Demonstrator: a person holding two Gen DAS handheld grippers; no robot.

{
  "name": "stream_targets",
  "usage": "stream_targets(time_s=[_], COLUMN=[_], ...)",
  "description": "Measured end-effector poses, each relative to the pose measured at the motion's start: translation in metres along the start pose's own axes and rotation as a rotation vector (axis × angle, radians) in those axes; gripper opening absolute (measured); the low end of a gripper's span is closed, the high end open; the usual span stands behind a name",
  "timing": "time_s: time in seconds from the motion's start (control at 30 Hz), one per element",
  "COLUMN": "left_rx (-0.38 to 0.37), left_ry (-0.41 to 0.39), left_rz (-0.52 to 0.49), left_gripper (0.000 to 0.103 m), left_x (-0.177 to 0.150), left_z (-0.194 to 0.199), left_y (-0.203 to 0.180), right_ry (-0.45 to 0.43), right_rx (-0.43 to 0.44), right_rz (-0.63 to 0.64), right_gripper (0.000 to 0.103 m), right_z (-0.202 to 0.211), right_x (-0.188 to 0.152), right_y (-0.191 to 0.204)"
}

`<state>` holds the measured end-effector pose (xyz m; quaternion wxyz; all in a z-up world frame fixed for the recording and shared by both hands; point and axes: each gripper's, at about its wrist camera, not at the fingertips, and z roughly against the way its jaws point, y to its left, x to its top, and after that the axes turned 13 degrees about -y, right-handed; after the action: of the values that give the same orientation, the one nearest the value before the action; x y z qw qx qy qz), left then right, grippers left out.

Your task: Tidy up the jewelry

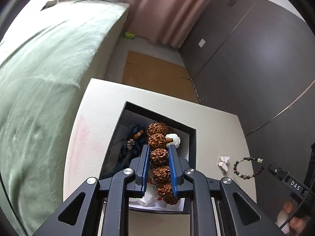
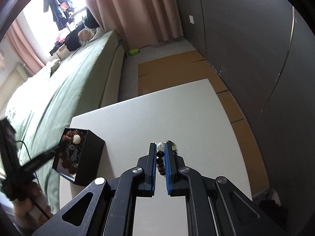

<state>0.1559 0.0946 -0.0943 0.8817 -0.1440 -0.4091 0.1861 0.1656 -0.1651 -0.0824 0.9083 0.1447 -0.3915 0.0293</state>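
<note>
My left claw (image 1: 159, 154): clenched on a string of large brown knobbly beads (image 1: 159, 155), one bead pinched between the blue pads (image 1: 146, 163), the rest running forward and back along the gap. It hangs over the open black box (image 1: 192, 137).

My right claw (image 2: 158, 158): closed down on the small-bead bracelet (image 2: 160, 160); dark beads sit between its blue pads (image 2: 167, 165), pale ones show at the tips. From the left wrist view the same bracelet (image 1: 248, 168) lies as a loop on the bench (image 1: 216, 122), the right claw's tip (image 1: 272, 170) at its near edge.

Box contents, left wrist view: white flower-shaped piece (image 1: 176, 140) just beside the brown beads; blue fabric (image 1: 131, 147) on the left side with a short strand of orange and pale beads (image 1: 137, 134) on it; white paper (image 1: 148, 197) at the near end. In the right wrist view the box (image 2: 89, 155) stands at the bench's left edge, well apart from the bracelet.

On the bench, outside the box: a pale butterfly clip (image 1: 224, 162), between the box and the bracelet, touching neither.

Beyond the bench: a bed with a green cover (image 1: 43, 74) to the left, flat cardboard (image 1: 155, 74) on the floor, pink curtain (image 1: 167, 9), grey wall panels (image 1: 256, 59).
</note>
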Motion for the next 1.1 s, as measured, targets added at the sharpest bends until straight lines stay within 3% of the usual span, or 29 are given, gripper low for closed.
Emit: stream_targets(time_s=[0.1, 0.17, 0.23, 0.3, 0.67, 1.1], left_rx=[0.003, -0.011, -0.017, -0.03, -0.046, -0.073], left_ry=[0.004, 0.022, 0.021, -0.025, -0.122, -0.187], left_rz=[0.008, 0.033, 0.067, 0.086, 0.161, 0.247], left_gripper=[0.02, 0.026, 0.048, 0.052, 0.052, 0.052], left_x=[0.004, 0.005, 0.007, 0.011, 0.027, 0.038], left_z=[0.005, 0.008, 0.012, 0.025, 0.059, 0.084], left_y=[0.001, 0.005, 0.009, 0.012, 0.033, 0.059], right_ry=[0.001, 0.0, -0.003, -0.017, -0.104, -0.04], right_rx=[0.008, 0.019, 0.036, 0.06, 0.263, 0.411], right_rz=[-0.008, -0.011, -0.015, -0.019, -0.047, -0.015], right_gripper=[0.009, 0.009, 0.009, 0.009, 0.009, 0.009], right_z=[-0.002, -0.002, -0.004, -0.002, 0.015, -0.014], right_x=[0.002, 0.002, 0.003, 0.005, 0.011, 0.001], right_y=[0.002, 0.005, 0.009, 0.013, 0.059, 0.13])
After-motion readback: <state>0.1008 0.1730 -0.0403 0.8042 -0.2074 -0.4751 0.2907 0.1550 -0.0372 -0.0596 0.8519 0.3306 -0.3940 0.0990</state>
